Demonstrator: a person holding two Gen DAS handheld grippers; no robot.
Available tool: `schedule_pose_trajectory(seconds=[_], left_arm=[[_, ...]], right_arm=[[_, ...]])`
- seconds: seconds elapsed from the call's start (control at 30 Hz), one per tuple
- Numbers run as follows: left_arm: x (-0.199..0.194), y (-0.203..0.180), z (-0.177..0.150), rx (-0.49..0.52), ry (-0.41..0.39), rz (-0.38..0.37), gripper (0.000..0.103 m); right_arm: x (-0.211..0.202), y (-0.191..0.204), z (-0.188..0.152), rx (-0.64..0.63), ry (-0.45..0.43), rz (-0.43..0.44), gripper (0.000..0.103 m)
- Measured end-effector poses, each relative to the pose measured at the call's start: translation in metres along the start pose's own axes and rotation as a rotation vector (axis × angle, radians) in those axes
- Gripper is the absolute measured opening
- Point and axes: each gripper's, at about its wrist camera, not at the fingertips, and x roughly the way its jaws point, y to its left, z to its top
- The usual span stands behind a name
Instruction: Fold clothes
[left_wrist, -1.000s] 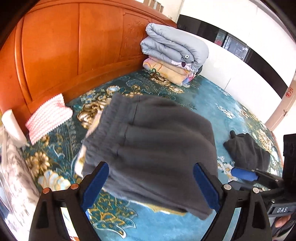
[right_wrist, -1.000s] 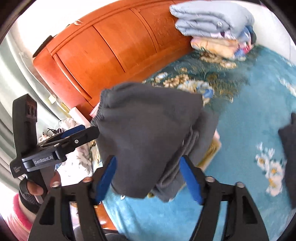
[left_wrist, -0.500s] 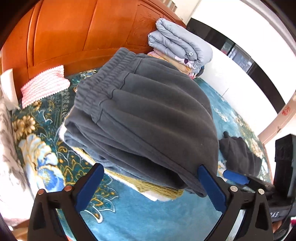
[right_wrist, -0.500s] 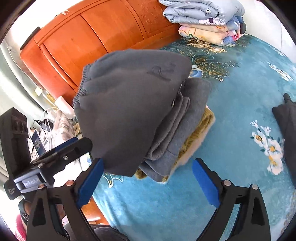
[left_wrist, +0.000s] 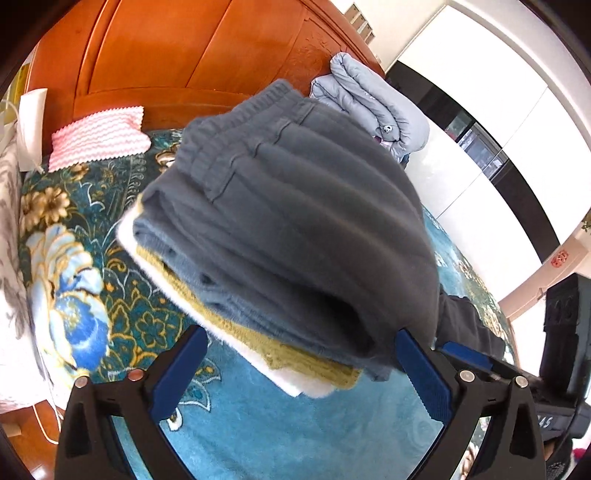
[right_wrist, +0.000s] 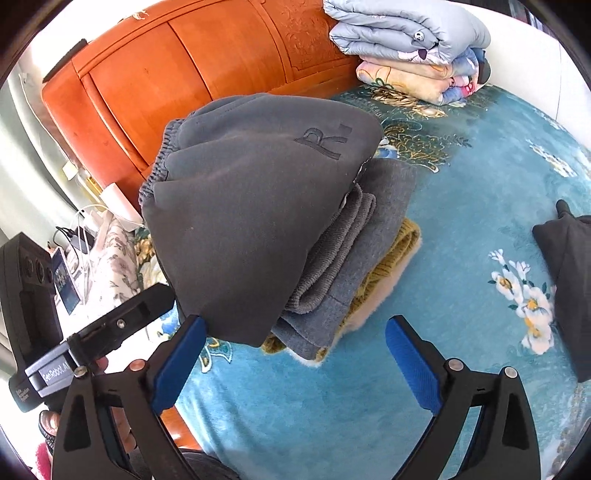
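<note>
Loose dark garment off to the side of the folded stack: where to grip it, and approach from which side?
Hedged call: take the dark garment by its near edge, the one facing the stack, coming in low across the blanket with the right gripper. It lies crumpled and mostly out of frame, so that edge is the only clear hold.

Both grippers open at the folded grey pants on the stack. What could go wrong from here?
1. The grey pants overhang the grey garment and the mustard knit on the near side; they may well slide or flop open.
2. The left gripper and right gripper sit close to the stack's edge; a careless move could snag it and topple the pile.
3. The dark garment lies apart, likely unfolded; adding it could tip the stack.
</note>
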Motion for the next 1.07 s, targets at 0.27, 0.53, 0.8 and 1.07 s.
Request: schedule_pose_trajectory(seconds=[0.27, 0.53, 0.8, 1.07], left_arm=[[0.007, 0.009, -0.021, -0.04, -0.007, -0.007, 0.103], [0.018, 0.022, -0.036, -0.127, 0.007, -0.054, 0.103], [0.017, 0.043, -0.044, -0.221, -0.001, -0.124, 0.103], [0.012, 0.051, -0.048, -0.269, -0.017, -0.146, 0.103]], right_arm=[[0.007, 0.003, -0.014, -0.026, 0.018, -0.059, 0.098], [0.011, 0.004, -0.018, -0.039, 0.011, -0.119, 0.098], [0.015, 0.015, -0.018, -0.053, 0.017, -0.132, 0.098], [0.015, 0.026, -0.018, -0.063, 0.017, -0.141, 0.098]])
